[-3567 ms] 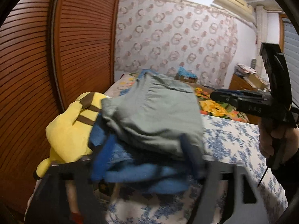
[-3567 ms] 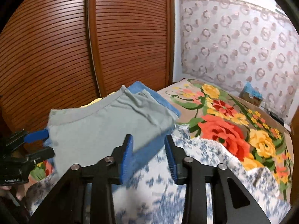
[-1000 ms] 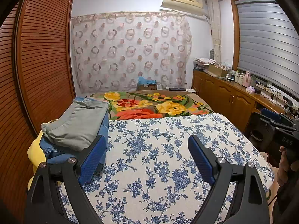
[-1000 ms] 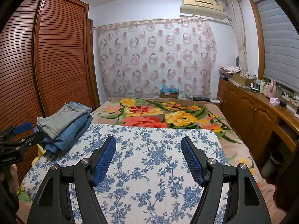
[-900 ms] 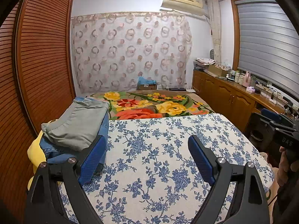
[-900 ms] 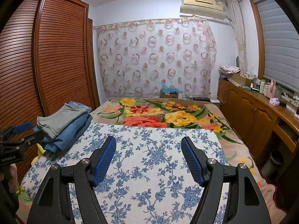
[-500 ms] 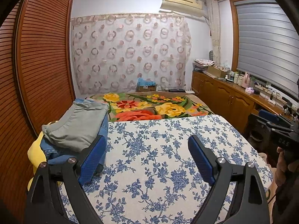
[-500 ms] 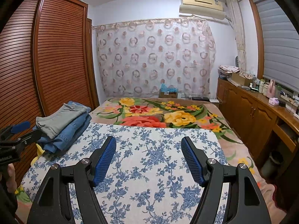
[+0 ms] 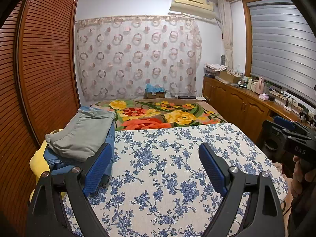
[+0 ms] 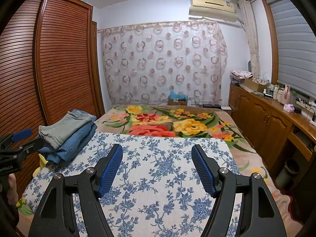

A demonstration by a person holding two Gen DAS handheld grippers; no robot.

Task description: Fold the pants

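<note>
Two blue-padded fingers of the left gripper (image 9: 154, 164) stand spread wide in the left wrist view, with nothing between them but the blue-flowered white bedspread (image 9: 167, 167) below. At the left edge of the bed lies a stack of folded pants: a grey-green pair (image 9: 85, 134) on top, folded blue jeans (image 9: 57, 161) beneath it. The stack rests partly on a yellow plush toy (image 9: 37, 162) wedged against the slatted wooden wardrobe (image 9: 43, 59). The gripper's left pad sits just in front of the stack in the picture; whether it touches the cloth cannot be told. Beyond the bedspread a blanket with large orange and yellow flowers (image 9: 158, 116) covers the far half of the bed. At the right edge a hand (image 9: 300, 177) holds the right gripper (image 9: 292, 130), seen side-on.

From the right wrist view, the right gripper (image 10: 157, 167) also has its fingers held apart over the bare bedspread (image 10: 158, 177), gripping nothing. The grey-green pair (image 10: 63, 128) sits on the jeans (image 10: 73, 146) at the left side of the bed, well apart from these fingers, with a bit of the yellow toy (image 10: 41, 163) poking out below. The left gripper (image 10: 17, 144) shows at the left edge, just beside the stack, its handle held in a hand (image 10: 10, 187). A ring-patterned curtain (image 10: 164, 63) hangs on the far wall.
</note>
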